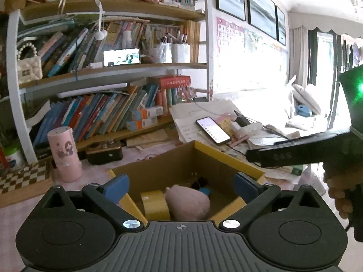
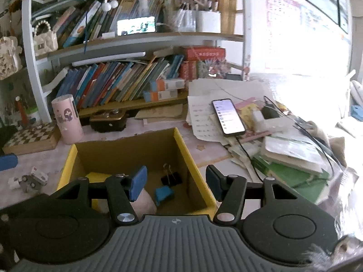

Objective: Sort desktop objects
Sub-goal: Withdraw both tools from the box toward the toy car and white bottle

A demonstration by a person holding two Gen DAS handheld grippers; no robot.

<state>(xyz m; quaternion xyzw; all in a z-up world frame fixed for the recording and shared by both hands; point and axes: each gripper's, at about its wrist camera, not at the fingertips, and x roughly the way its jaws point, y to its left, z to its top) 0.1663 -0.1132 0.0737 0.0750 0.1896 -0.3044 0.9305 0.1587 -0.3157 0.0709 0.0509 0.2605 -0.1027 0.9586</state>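
An open cardboard box point(image 1: 226, 156) with yellow rims stands on the desk right below both grippers. Inside it lie a yellow tape roll point(image 1: 155, 205), a pink plush point(image 1: 188, 201), a black binder clip point(image 2: 171, 178) and a small blue item point(image 2: 164, 195). My left gripper point(image 1: 181, 184) hangs open over the box's near edge with nothing between its blue pads. My right gripper point(image 2: 176, 184) is also open above the box point(image 2: 186, 149), holding nothing. The plush point(image 2: 145, 201) is partly hidden behind its left finger. A hand point(image 1: 335, 190) holding the right tool shows at the right edge of the left wrist view.
A pink cylinder point(image 2: 67, 119), a checkered box point(image 2: 31, 138) and a dark case point(image 2: 107, 121) stand behind the box. Small white toys point(image 2: 29, 181) lie to its left. To the right, a lit phone point(image 2: 228, 116) rests on piled papers and books. Bookshelves fill the back.
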